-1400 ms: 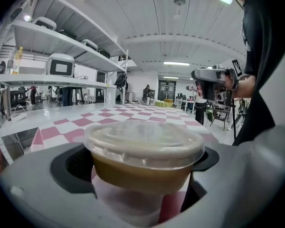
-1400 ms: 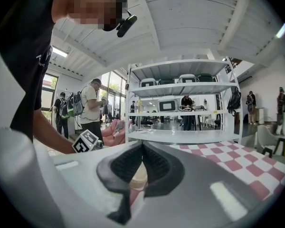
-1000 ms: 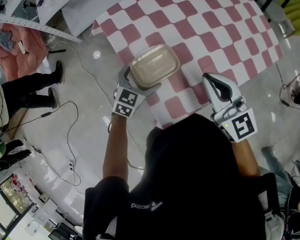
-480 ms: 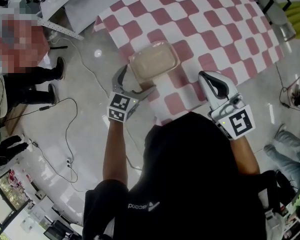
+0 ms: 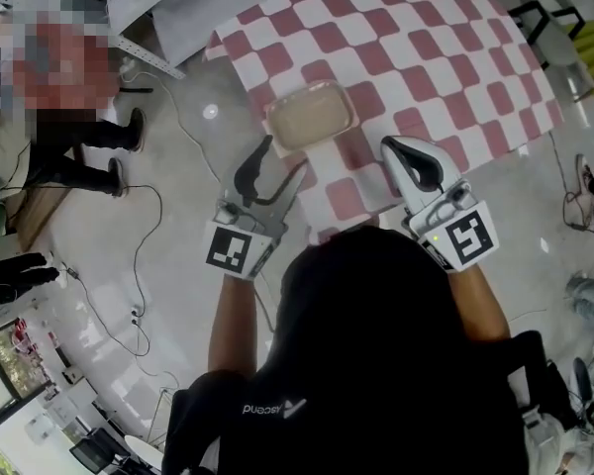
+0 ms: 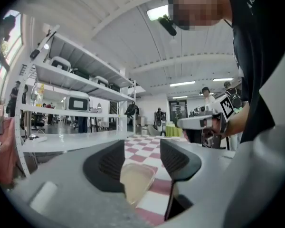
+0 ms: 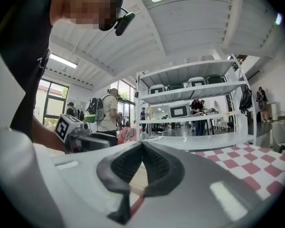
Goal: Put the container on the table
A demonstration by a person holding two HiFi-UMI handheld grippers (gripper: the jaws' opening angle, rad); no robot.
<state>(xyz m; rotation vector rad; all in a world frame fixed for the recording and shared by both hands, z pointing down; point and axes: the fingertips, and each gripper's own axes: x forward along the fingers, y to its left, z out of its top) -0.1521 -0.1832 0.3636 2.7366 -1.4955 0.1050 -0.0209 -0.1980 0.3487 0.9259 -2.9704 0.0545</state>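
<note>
Pink and white squares are covering the table [image 5: 426, 47], and the container [image 5: 312, 117] is sitting near its edge. A bump from the left gripper [image 5: 282, 161] might be pushing it off. That gripper's fingers are half apart, just closing on nothing. The right gripper [image 5: 391, 148] is pinching shut, empty. Shiny floor [image 5: 178, 146] is lying below, and shelves [image 6: 76, 77] are standing behind.

floor [image 5: 178, 255]: glossy, pale, cables [image 5: 137, 313] trailing | shelving [image 7: 190, 91]: white metal racks | ceiling [image 6: 133, 32]: white, strip lights [image 6: 183, 84] | windows [image 7: 51, 102]: probably, far wall
</note>
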